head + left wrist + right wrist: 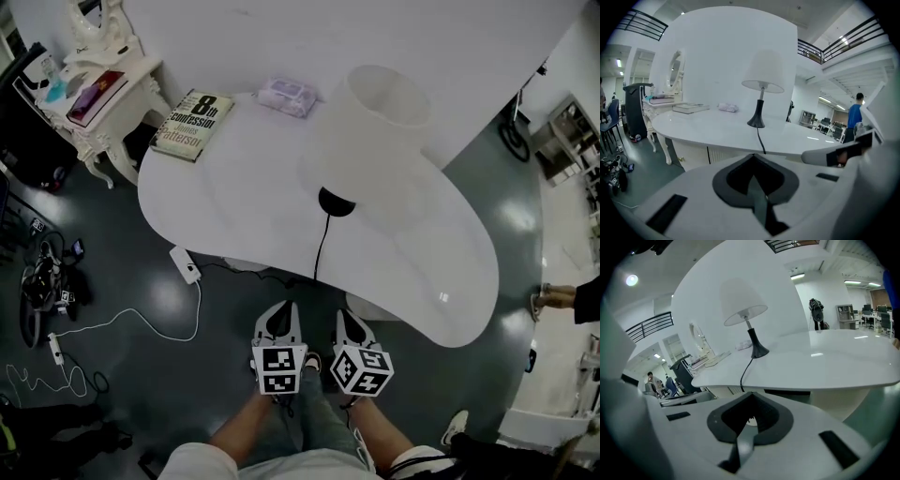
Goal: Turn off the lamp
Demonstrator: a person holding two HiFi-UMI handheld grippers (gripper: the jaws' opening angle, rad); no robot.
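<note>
Both tools are off the table: left gripper (278,315) and right gripper (352,321) sit side by side below the table's near edge, above our knees. Their marker cubes face us and their tips point toward the table. In the left gripper view we see the jaws pressed together at the tips with nothing between them (753,155). The right gripper view shows the same: jaws together, empty (751,393).

Task item: the table lamp (375,112), with a white conical shade and a black flared base, stands upright near the middle of the glossy white curved table (234,197). Its thin black cord (322,246) runs from the base to the near edge and drops over it, just ahead of the grippers. Both gripper views look across the tabletop at the lamp (762,75) (743,301). We can't tell from the shade whether it's lit.

Also on the table, well apart from the lamp:
- a paperback book (193,124) with a pale cover and bold black print, at the far left end
- a soft pale-purple wipes packet (287,96) by the wall, between book and lamp

On the floor to our left lies a white power adapter (185,263) with a white cable (141,321) trailing from it. A white ornate side table (131,89) stands beyond the table's left end.
</note>
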